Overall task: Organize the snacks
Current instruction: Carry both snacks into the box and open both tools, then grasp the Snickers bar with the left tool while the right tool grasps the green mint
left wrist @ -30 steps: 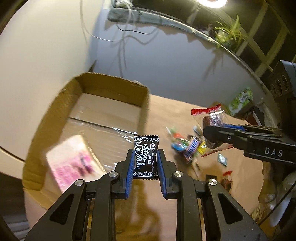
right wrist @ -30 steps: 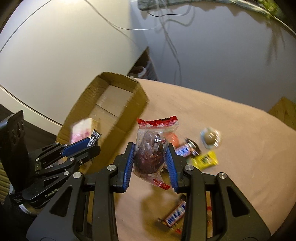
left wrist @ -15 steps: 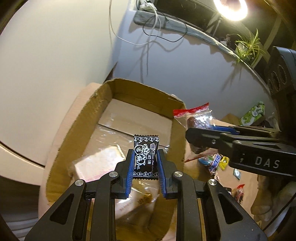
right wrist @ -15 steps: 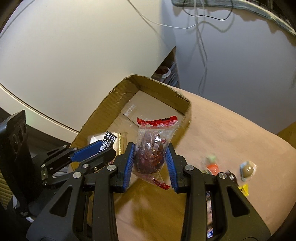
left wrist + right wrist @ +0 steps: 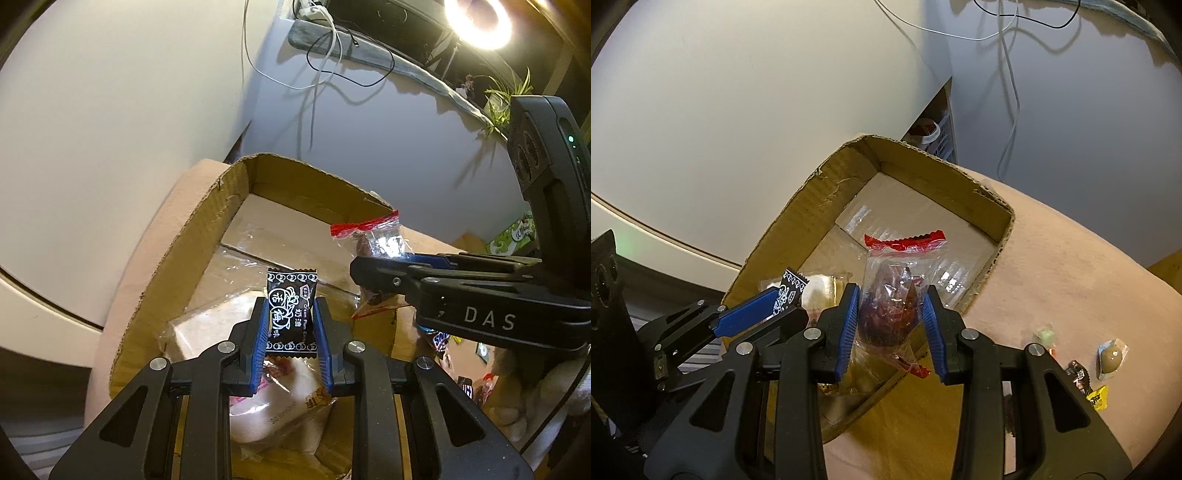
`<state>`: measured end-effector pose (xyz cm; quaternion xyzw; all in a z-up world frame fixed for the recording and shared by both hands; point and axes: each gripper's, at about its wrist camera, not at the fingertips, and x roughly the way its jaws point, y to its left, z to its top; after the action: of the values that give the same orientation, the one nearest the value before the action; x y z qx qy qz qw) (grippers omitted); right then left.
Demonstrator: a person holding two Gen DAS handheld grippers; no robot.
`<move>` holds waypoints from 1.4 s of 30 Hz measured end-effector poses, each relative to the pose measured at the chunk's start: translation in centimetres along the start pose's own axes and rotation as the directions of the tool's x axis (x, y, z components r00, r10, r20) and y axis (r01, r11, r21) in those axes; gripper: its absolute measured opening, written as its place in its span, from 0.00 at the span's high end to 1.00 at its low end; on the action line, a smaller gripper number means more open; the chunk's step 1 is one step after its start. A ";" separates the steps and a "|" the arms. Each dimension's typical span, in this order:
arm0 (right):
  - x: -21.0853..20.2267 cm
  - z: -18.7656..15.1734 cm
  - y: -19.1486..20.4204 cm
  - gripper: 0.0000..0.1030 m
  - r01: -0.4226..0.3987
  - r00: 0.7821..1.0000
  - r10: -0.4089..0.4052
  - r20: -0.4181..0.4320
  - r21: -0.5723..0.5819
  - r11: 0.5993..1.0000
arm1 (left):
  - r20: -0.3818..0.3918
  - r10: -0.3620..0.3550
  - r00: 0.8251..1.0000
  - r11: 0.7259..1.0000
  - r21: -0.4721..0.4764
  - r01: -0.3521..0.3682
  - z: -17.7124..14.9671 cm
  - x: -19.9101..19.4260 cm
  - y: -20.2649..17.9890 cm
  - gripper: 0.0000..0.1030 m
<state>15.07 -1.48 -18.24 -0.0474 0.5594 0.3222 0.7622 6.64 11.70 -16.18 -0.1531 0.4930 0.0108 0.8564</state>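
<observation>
My left gripper (image 5: 291,325) is shut on a black candy wrapper with white print (image 5: 291,306) and holds it above the open cardboard box (image 5: 192,251). My right gripper (image 5: 890,317) is shut on a clear packet with a red top and a dark snack inside (image 5: 892,295), held over the box's right wall (image 5: 1001,240). The right gripper also shows in the left wrist view (image 5: 373,269), and the left gripper in the right wrist view (image 5: 775,306). A pink-and-white packet (image 5: 273,402) lies in the box under my left gripper.
Several loose snacks lie on the tan table to the right of the box: a round clear-wrapped sweet (image 5: 1111,358), a yellow candy (image 5: 1097,397), a green candy (image 5: 1045,336). A green packet (image 5: 515,236) stands at the far right. A white wall with hanging cables lies behind.
Both grippers moved left from the snack pile, with their snacks, to above the box. The box has grown larger and now sits under both.
</observation>
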 end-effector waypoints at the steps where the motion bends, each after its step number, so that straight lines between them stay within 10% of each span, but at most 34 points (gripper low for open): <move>1: 0.0 0.0 0.1 0.65 -0.001 1.000 0.001 0.001 -0.003 1.000 | 0.000 0.003 1.000 1.000 -0.002 -0.003 0.0 0.0 0.1 0.78; 6: 0.1 0.1 0.5 0.61 0.005 1.000 -0.005 0.003 -0.013 1.000 | -0.006 0.015 1.000 1.000 -0.004 -0.015 0.0 0.0 0.3 0.70; 11: -0.6 0.3 0.5 0.35 0.014 0.999 -0.013 0.030 -0.009 1.000 | 0.000 0.023 1.000 1.000 -0.010 -0.023 -0.1 -0.1 0.4 0.60; 30: -5.1 -1.7 -2.9 0.34 0.033 0.997 -0.035 0.066 0.033 0.999 | 0.002 -0.041 0.999 0.999 0.035 0.041 -0.3 -0.8 -2.3 0.60; 42: -11.3 -8.8 -10.5 0.33 0.114 0.988 -0.130 0.079 0.173 0.978 | -0.086 -0.149 0.985 0.977 0.140 0.160 -2.5 0.2 -8.3 0.60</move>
<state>11.69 -18.49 -14.51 -0.0026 0.5457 0.2283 0.8063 6.08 3.06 -15.38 -0.1278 0.5110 -0.0978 0.8444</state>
